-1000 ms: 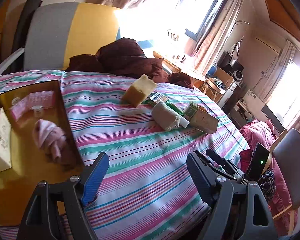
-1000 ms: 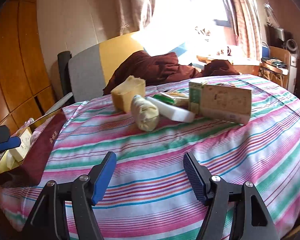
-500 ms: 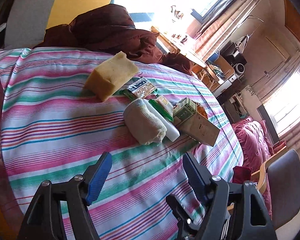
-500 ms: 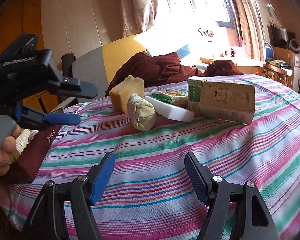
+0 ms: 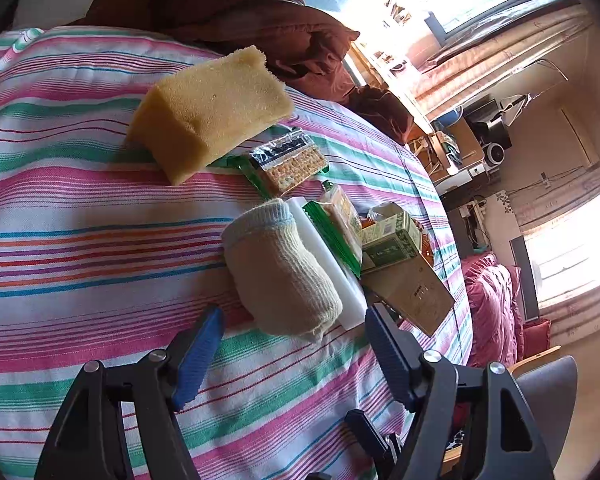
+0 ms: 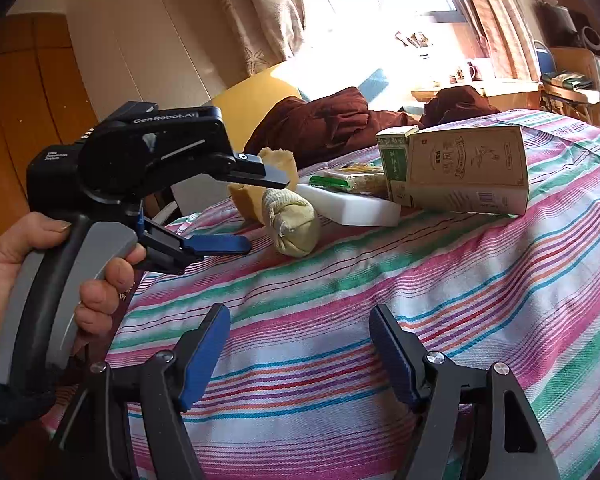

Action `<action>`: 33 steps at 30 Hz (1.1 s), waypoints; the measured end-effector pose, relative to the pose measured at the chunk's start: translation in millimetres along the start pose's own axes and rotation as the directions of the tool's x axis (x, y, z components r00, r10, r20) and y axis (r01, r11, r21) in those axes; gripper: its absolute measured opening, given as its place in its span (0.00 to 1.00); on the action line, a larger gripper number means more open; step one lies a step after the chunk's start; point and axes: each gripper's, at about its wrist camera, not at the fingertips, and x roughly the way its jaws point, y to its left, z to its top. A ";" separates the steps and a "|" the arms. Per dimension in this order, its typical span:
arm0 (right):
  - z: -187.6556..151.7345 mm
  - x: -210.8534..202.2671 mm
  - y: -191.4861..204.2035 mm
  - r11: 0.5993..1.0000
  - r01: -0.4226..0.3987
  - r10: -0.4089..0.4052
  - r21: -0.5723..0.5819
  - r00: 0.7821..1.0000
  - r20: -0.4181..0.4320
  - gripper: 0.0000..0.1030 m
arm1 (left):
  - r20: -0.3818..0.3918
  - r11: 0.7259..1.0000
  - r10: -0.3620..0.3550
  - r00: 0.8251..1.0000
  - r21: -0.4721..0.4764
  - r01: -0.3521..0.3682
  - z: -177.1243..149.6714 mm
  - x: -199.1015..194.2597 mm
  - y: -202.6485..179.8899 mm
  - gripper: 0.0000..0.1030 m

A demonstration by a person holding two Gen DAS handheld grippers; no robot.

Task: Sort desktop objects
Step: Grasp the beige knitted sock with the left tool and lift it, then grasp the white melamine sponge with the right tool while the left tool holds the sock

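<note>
A rolled beige sock lies on the striped tablecloth, just ahead of my open left gripper. Behind it rest a white block, cracker packets, a yellow sponge and a green and brown carton. In the right wrist view the left gripper hovers open beside the sock, with a hand on its grip. My right gripper stays open and empty above bare cloth, short of the carton.
A dark red garment is heaped at the far table edge against a yellow and grey chair. Past the table's right edge are a pink bed, a chair back and a cluttered desk by the window.
The left gripper has swung away from the box at the left and moved in towards the sock, which now lies just in front of its fingers. The right gripper has crept forward slightly.
</note>
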 end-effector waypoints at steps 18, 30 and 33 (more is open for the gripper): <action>-1.0 -0.2 -0.2 1.000 -0.017 0.017 0.004 1.000 -0.010 0.72 | 0.051 0.993 0.055 0.997 0.103 -0.060 -8.0 6.7 -0.3 0.55; -0.6 3.1 -0.1 1.000 -0.007 0.006 -0.002 0.999 -0.033 0.73 | 0.119 0.945 0.084 0.989 0.304 -0.117 -96.2 -65.8 13.6 0.54; -0.6 3.9 0.2 1.000 -0.004 0.004 -0.006 0.999 -0.039 0.73 | 0.141 0.932 0.089 0.986 0.338 -0.133 -114.0 -79.9 14.3 0.53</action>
